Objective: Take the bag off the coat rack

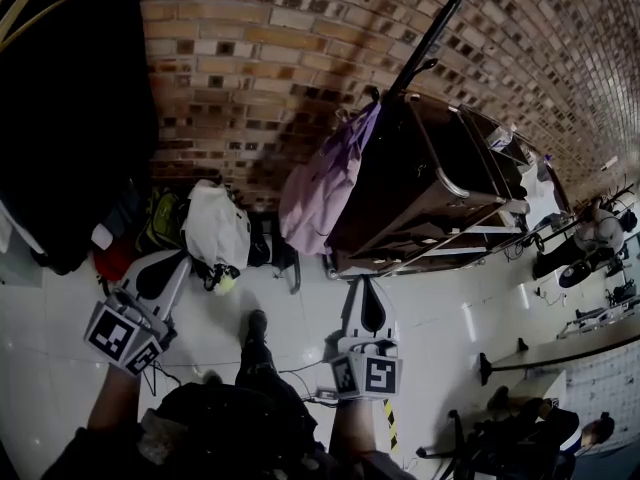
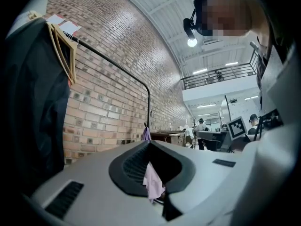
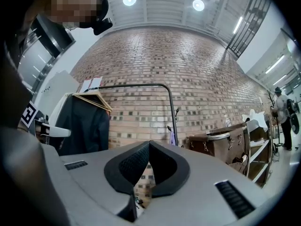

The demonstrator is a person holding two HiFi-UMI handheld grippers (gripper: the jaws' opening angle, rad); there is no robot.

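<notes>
A lilac cloth bag [image 1: 320,183] hangs from a hook on the end post of the black coat rack [image 1: 440,18], against the brick wall. In the left gripper view the bag [image 2: 146,134] shows small just above the meeting jaw tips. It appears as a tiny lilac patch [image 3: 172,138] by the post in the right gripper view. My left gripper [image 1: 183,258] is shut and holds nothing, low at the left and well short of the bag. My right gripper [image 1: 360,280] is also shut and holds nothing, just below the bag.
A dark coat [image 3: 87,121] hangs on wooden hangers from the rack's rail [image 3: 141,85]. A brown wooden cabinet [image 1: 420,178] stands right beside the bag. A white bag [image 1: 215,223] and a green one [image 1: 162,218] lie at the wall's foot. A person [image 1: 600,230] stands far right.
</notes>
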